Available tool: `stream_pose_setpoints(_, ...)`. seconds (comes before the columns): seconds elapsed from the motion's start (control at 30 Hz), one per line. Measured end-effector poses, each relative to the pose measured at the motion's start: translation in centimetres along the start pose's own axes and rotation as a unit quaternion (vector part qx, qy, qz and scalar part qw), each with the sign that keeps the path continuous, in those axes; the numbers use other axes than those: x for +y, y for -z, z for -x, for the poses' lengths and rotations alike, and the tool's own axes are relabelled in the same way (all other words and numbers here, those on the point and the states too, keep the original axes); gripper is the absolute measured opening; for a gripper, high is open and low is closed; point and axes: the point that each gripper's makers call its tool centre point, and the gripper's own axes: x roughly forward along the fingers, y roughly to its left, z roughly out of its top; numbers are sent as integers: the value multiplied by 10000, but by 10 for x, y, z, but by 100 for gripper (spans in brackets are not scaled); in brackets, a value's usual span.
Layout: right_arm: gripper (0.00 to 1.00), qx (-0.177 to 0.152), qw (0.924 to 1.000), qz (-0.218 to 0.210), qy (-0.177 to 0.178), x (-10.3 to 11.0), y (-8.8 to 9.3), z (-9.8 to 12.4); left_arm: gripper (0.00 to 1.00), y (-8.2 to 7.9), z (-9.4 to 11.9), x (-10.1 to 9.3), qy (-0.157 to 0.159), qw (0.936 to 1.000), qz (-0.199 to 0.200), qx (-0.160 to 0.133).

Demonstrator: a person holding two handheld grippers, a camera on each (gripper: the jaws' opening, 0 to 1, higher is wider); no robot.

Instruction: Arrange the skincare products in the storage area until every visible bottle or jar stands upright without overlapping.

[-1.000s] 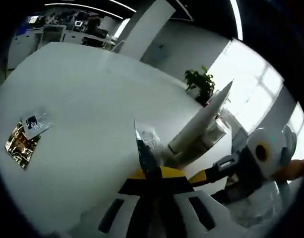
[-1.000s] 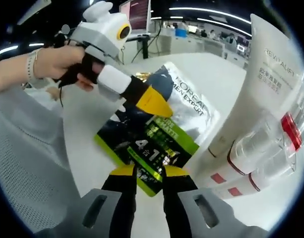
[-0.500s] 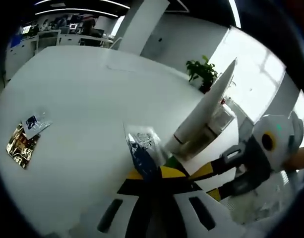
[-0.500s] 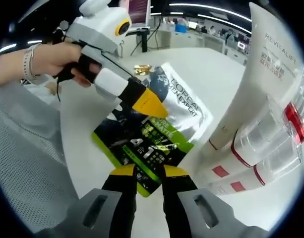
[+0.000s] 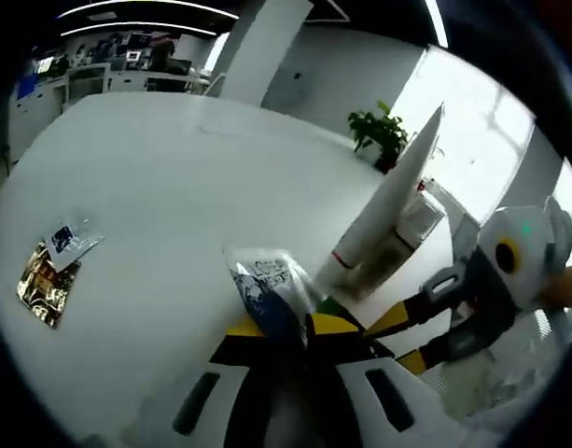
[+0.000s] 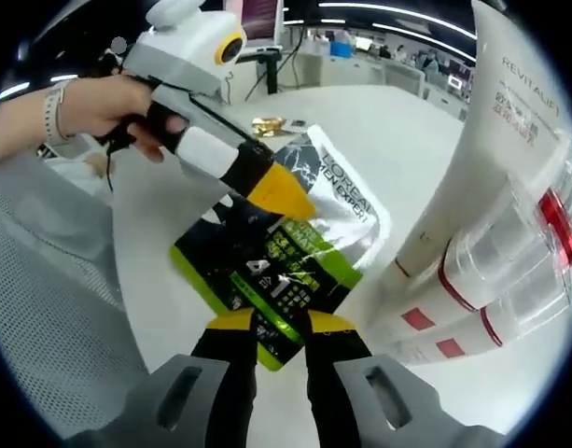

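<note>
I pinch the L'Oréal sachet with both tools: right tool clamped on its near edge, left tool beyond. I'd next stand it beside the white tube.

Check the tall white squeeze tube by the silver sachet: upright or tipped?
Upright. The tall white squeeze tube stands cap-down on the white table beside the silver-and-green foil sachet, its flat crimped end pointing up.
</note>
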Motion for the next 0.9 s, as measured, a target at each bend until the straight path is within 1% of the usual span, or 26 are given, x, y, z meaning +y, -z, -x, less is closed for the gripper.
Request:
stream_pose_setpoints(0.03,20,0,10000,17,0,0,0,0,16,-3,3,4,-76,9999,27,-59)
stream_pose_setpoints(0.13,20,-4,10000,-3,2,0,0,0,18,-6,6,9,-100,9999,90,-101)
stream_pose_setpoints(0.17,20,-12,10000,-49,1,-1,0,0,19,-7,6,8,-118,9998,76,-117)
stream_pose_setpoints(0.23,20,-34,9999,-110,24,-2,0,0,25,-9,8,12,-237,9996,-37,-148)
stream_pose_setpoints(0.27,20,-47,9999,-122,45,-2,-1,-1,27,-12,11,19,-387,9990,-117,-209)
stream_pose_setpoints(0.3,20,-44,9999,-153,59,-2,-1,-1,29,-14,13,23,-466,9986,-123,-233)
stream_pose_setpoints(0.33,20,-24,9998,-179,65,-2,0,-1,29,-18,16,27,-551,9979,-180,-286)
stream_pose_setpoints(0.4,20,-13,9998,-184,63,-2,0,-1,28,-27,22,32,-729,9956,-431,-393)
stream_pose_setpoints(0.43,20,-12,9998,-195,59,-2,0,-1,28,-29,25,30,-750,9952,-471,-414)
stream_pose_setpoints(0.47,20,-12,9997,-218,54,-2,0,0,28,-29,26,25,-673,9955,-532,-396)
stream_pose_setpoints(0.5,20,-13,9997,-234,51,-2,0,0,29,-28,25,25,-619,9958,-579,-348)
stream_pose_setpoints(0.57,19,-19,9996,-270,52,-2,0,0,29,-23,23,21,-552,9948,-837,-166)
stream_pose_setpoints(0.63,19,-29,9996,-281,55,-2,0,0,30,-12,19,13,-439,9943,-967,127)
stream_pose_setpoints(0.73,18,-41,9996,-280,64,-1,0,0,32,1,17,11,-310,9921,-1127,457)
stream_pose_setpoints(0.77,18,-41,9996,-270,65,-1,1,0,32,6,17,7,-254,9916,-1134,571)
stream_pose_setpoints(0.9,18,-27,9997,-230,88,-2,0,0,33,15,15,4,-220,9900,-1163,769)
